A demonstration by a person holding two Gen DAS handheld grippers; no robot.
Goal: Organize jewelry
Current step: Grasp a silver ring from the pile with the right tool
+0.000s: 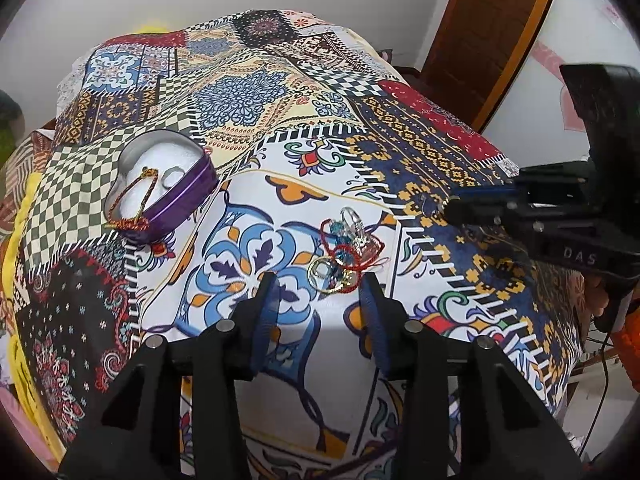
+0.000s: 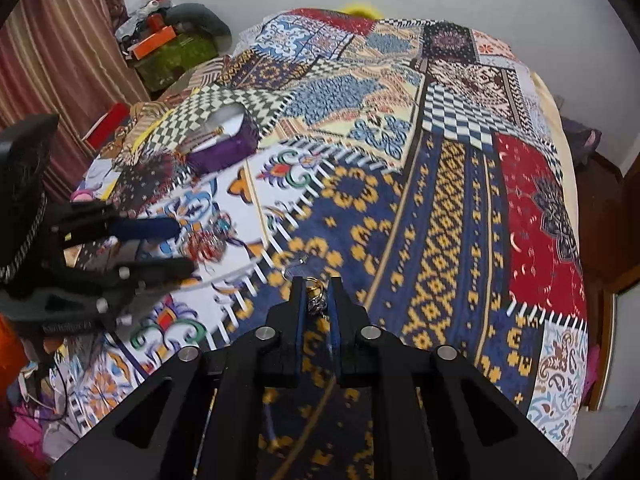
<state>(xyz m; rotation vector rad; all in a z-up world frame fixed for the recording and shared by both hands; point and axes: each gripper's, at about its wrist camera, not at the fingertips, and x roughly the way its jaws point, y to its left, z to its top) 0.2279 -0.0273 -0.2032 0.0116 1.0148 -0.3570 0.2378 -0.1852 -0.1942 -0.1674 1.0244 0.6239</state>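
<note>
The purple tin (image 1: 160,192) sits open near the bed's (image 1: 248,92) left edge, a braided bracelet (image 1: 134,200) draped over its rim. The right gripper (image 2: 316,284) pinches a ring (image 2: 316,298); the left gripper (image 1: 320,284), jaws apart, hangs by the jewelry pile (image 1: 346,252).

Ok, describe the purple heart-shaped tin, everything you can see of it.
The purple heart-shaped metal tin sits open, no lid visible, on the patchwork bedspread, left of the tangled jewelry pile. Its ribbed sides look glossy, its rim silvery, and white padding fills it. A red-and-gold braided bracelet drapes over its near rim. Neither tongs touch it.
</note>
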